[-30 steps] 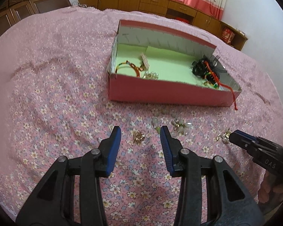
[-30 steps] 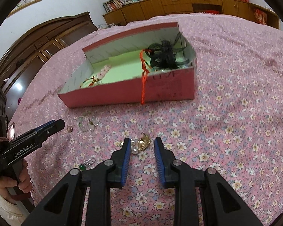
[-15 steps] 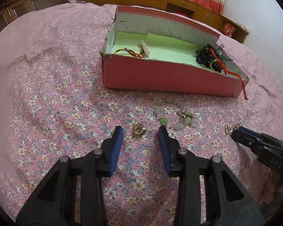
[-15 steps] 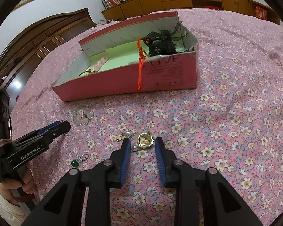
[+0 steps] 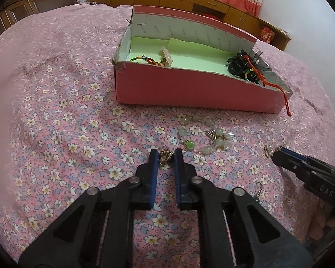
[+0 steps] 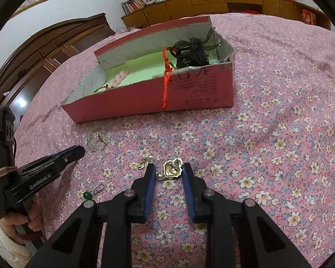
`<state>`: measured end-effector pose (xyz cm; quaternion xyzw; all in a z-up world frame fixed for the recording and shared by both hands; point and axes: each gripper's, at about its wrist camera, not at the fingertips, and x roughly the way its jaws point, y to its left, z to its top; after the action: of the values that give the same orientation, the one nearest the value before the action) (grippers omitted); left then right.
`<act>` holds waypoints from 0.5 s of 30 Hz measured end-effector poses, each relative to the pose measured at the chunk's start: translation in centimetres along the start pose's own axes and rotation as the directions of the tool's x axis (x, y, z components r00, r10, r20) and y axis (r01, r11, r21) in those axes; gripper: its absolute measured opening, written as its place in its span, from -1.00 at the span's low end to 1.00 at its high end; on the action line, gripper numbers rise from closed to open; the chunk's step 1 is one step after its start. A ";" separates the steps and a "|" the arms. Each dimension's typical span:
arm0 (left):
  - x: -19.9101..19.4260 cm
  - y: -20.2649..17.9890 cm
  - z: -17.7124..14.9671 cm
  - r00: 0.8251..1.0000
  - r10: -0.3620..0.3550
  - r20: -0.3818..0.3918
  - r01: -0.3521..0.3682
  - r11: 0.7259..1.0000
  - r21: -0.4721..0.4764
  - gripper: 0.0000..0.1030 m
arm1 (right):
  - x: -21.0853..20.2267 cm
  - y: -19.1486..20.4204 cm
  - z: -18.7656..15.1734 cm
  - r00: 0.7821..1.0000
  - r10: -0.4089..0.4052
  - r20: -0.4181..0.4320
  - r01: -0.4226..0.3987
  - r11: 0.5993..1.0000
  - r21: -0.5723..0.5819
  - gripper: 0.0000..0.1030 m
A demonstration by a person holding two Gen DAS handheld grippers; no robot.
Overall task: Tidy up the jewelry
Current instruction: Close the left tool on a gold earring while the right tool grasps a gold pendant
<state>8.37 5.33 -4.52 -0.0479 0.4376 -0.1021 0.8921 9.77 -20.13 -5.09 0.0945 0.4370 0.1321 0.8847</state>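
Two blue pads of left gripper (image 5: 165, 156) flank gold ring (image 5: 166, 155) (touching).

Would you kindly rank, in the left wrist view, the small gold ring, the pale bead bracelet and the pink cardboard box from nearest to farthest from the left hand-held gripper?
1. Small gold ring: between the left hand-held gripper fingertips.
2. Pale bead bracelet: ahead, slightly right, on the floral bedspread.
3. Pink cardboard box: farthest, behind the bracelet.
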 end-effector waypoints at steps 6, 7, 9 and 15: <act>-1.3 0.3 -0.2 1.000 -0.012 0.013 0.012 1.000 -0.007 -0.90 | -0.9 0.0 0.0 0.999 0.007 0.031 -0.007 1.000 0.003 -0.61; -1.5 0.3 -0.2 1.000 -0.013 0.016 0.014 1.000 -0.006 -0.90 | -1.1 0.1 0.0 0.999 0.007 0.035 -0.007 1.000 0.000 -0.61; -2.0 0.3 -0.1 1.000 -0.018 0.026 0.018 1.000 -0.002 -0.90 | -1.3 0.3 0.0 0.999 0.011 0.043 -0.011 1.000 -0.002 -0.61; -3.9 -0.1 0.2 0.998 -0.025 0.064 0.024 1.000 0.012 -0.90 | -2.9 0.9 0.0 0.995 0.021 0.101 -0.019 0.999 -0.026 -0.61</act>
<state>6.17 6.08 -1.39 -0.0516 0.4076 -0.1138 0.9046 7.95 -20.19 -2.62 0.0945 0.3889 0.1413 0.9055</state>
